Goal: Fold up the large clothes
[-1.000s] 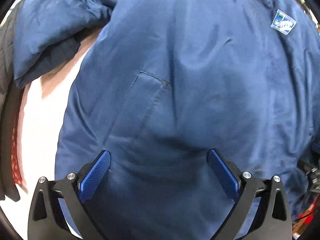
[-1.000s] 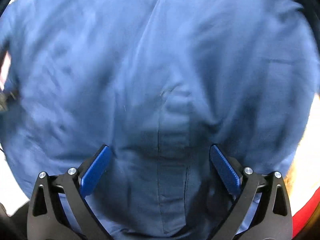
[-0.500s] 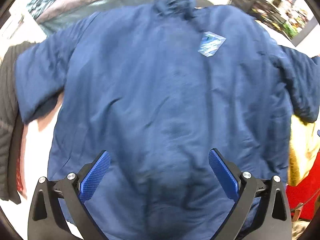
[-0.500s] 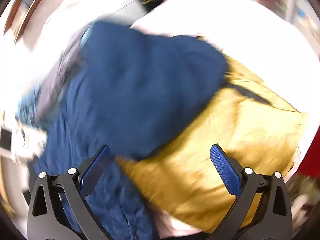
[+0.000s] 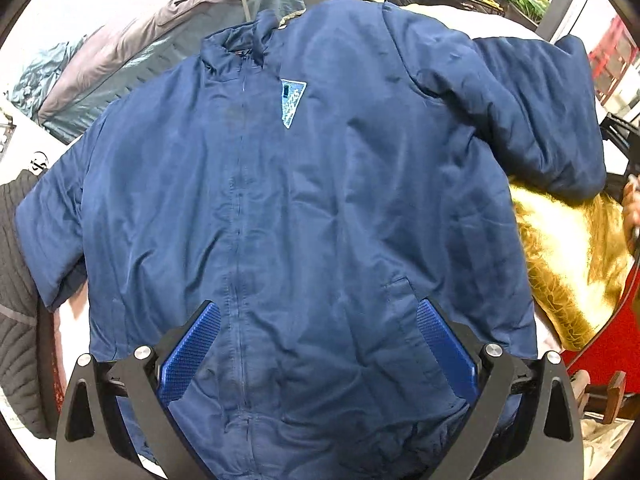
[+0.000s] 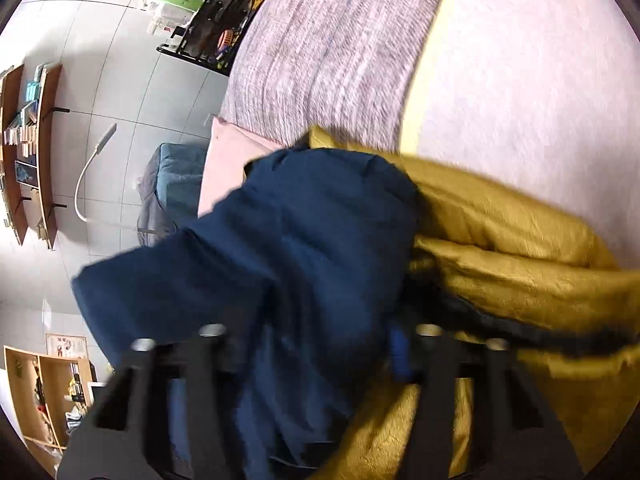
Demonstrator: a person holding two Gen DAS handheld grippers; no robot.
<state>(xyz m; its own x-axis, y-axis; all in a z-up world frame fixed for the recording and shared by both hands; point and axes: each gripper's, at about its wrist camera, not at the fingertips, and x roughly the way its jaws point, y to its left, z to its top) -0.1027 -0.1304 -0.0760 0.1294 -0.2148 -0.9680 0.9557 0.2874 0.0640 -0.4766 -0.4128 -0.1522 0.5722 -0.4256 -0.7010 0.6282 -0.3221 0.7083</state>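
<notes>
1. Left wrist view, scanning from nine o'clock: a black ribbed garment (image 5: 16, 280) lies just beside the near sleeve of the blue jacket (image 5: 304, 208), which is spread front-up with its zip closed and collar at twelve o'clock. A grey padded coat (image 5: 160, 40) is bunched beyond the collar, towards eleven o'clock.
2. Low in that view the left gripper (image 5: 318, 354) hangs over the hem, its blue pads spread wide and holding nothing.
3. At three o'clock the far sleeve (image 5: 532, 120) drapes onto a yellow jacket (image 5: 568, 272) that crowds the blue one's side.
4. Right wrist view: the right gripper (image 6: 316, 344) seems pressed onto that sleeve (image 6: 280, 248), though blur keeps me from being sure. The yellow jacket (image 6: 520, 264) sits touching it at four o'clock.
5. I'd say the step is folding this sleeve across the chest. Lift it clear first, or the yellow jacket will likely drag along; then lay it flat towards the badge (image 5: 292, 102).
</notes>
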